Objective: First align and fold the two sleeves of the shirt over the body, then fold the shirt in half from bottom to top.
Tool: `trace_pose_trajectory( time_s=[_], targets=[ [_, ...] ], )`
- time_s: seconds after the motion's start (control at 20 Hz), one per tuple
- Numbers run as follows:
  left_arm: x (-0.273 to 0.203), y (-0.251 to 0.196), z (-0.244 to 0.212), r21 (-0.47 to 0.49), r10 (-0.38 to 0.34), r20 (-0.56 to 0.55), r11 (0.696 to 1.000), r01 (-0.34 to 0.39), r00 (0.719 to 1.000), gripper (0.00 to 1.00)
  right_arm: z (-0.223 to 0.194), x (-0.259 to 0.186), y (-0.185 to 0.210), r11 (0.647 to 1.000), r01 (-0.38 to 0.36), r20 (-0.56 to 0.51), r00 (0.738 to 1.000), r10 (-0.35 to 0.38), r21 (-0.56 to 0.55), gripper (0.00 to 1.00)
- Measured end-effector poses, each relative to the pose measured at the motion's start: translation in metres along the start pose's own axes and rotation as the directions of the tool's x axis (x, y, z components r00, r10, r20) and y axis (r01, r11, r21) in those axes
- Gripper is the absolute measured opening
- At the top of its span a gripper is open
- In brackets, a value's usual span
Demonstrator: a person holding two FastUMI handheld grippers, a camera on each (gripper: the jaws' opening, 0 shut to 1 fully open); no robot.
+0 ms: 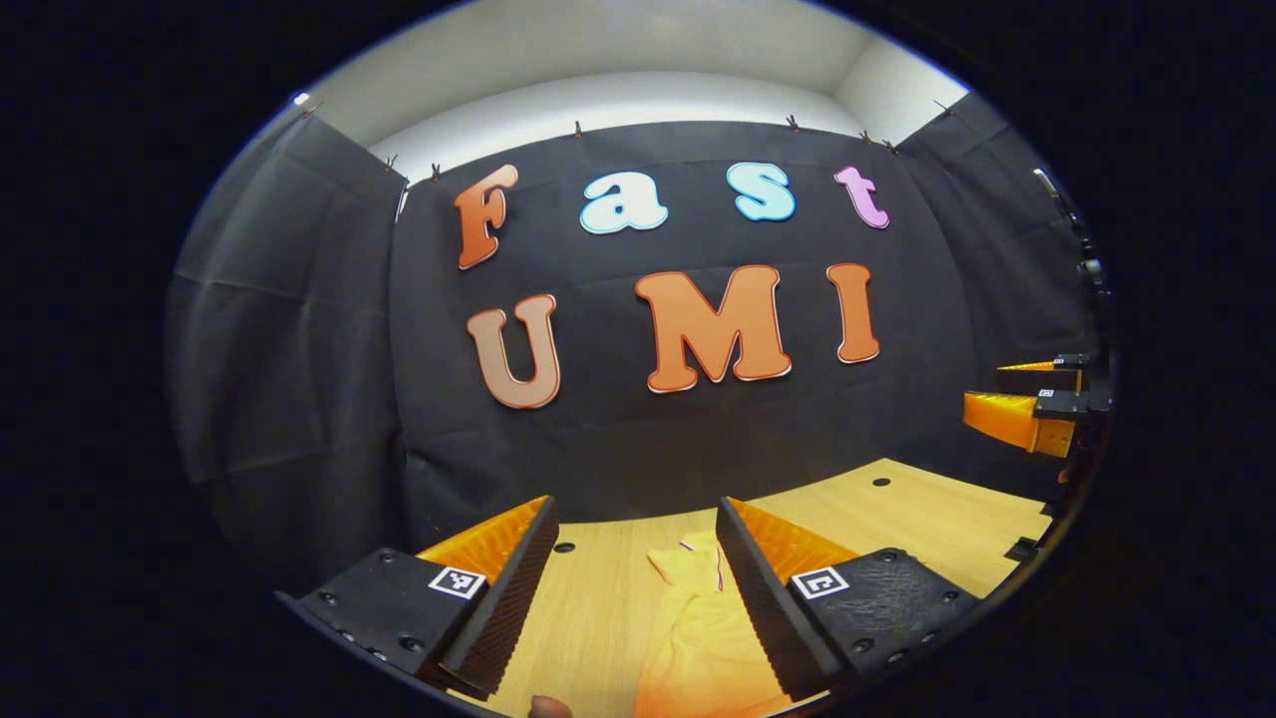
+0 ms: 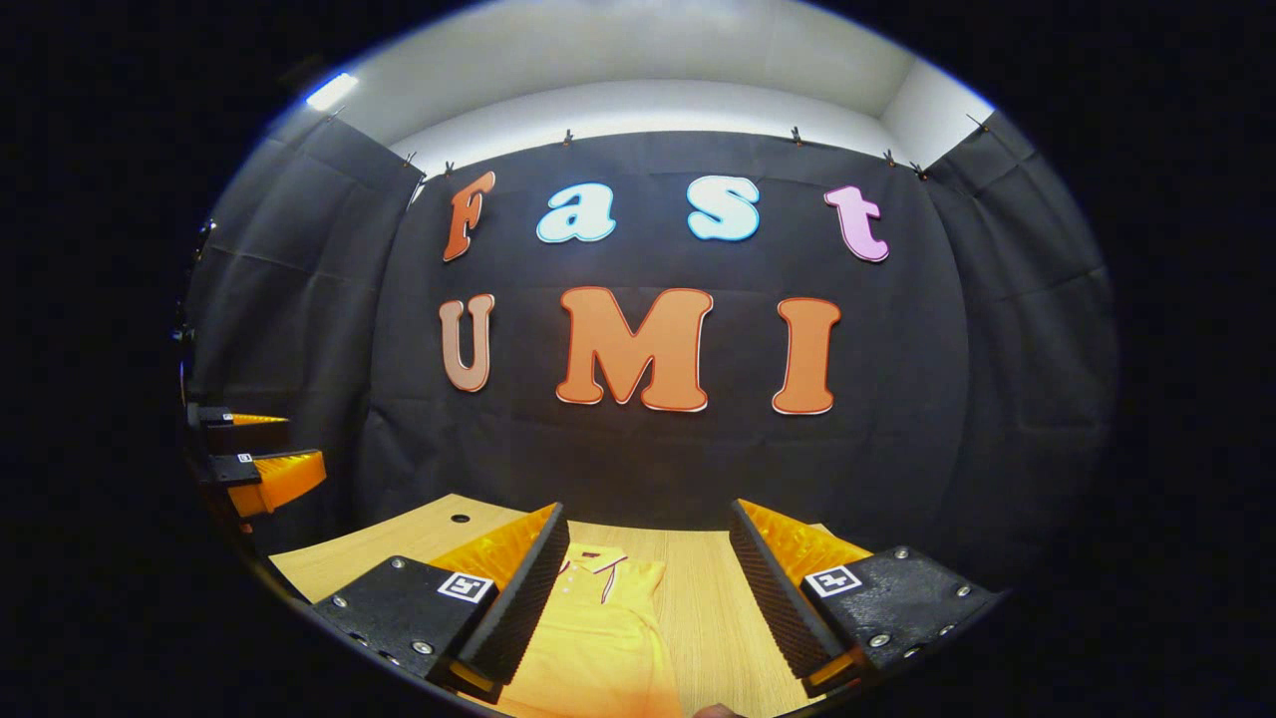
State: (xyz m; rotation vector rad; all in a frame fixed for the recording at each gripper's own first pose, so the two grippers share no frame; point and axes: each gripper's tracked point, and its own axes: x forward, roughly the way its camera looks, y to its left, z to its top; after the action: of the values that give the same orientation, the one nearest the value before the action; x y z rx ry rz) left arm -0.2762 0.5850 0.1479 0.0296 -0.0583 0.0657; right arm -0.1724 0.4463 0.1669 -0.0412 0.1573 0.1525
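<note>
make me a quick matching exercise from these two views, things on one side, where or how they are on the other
Things:
1. yellow polo shirt
2. light wooden table
3. left gripper
4. small dark hole in the tabletop

Places or states:
a. fingers spread apart, nothing between them
b. lying flat on the table, collar toward the far wall
c. near the table's far left corner in the right gripper view
d. under the shirt, running to the black cloth wall

Pairs: 1-b, 2-d, 3-a, 4-c

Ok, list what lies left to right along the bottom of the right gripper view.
Other tongs at the far left, wooden table, this view's left finger, yellow shirt, right finger.
</note>
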Motion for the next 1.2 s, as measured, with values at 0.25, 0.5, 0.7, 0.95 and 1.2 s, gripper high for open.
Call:
trace_pose_trajectory(
  time_s=[0.25, 0.5, 0.7, 0.95, 1.2],
  targets=[
    [-0.011, -0.009, -0.057, -0.031, -0.045, -0.164, 0.999, 0.041, 0.985, 0.96, -0.049, -0.012, -0.008, 1.0, 0.003, -0.14, 0.99, 0.0, 0.025, 0.98],
    [-0.011, -0.002, -0.102, -0.04, -0.037, -0.321, 0.999, 0.025, 0.946, 0.96, -0.091, -0.021, -0.011, 0.999, -0.008, -0.282, 0.959, 0.023, 0.052, 0.98],
    [-0.009, -0.01, -0.158, -0.054, -0.073, -0.48, 0.997, 0.053, 0.874, 0.96, -0.141, -0.03, -0.02, 0.995, 0.001, -0.426, 0.904, 0.044, 0.104, 0.98],
    [-0.013, -0.013, -0.218, -0.087, -0.089, -0.66, 0.995, 0.041, 0.746, 0.96, -0.199, -0.04, -0.034, 0.995, 0.036, -0.575, 0.818, 0.025, 0.094, 0.98],
    [-0.023, -0.02, -0.276, -0.138, -0.12, -0.776, 0.99, 0.018, 0.62, 0.96, -0.26, -0.063, -0.032, 0.996, 0.028, -0.735, 0.677, 0.041, 0.081, 0.99]
  ],
)
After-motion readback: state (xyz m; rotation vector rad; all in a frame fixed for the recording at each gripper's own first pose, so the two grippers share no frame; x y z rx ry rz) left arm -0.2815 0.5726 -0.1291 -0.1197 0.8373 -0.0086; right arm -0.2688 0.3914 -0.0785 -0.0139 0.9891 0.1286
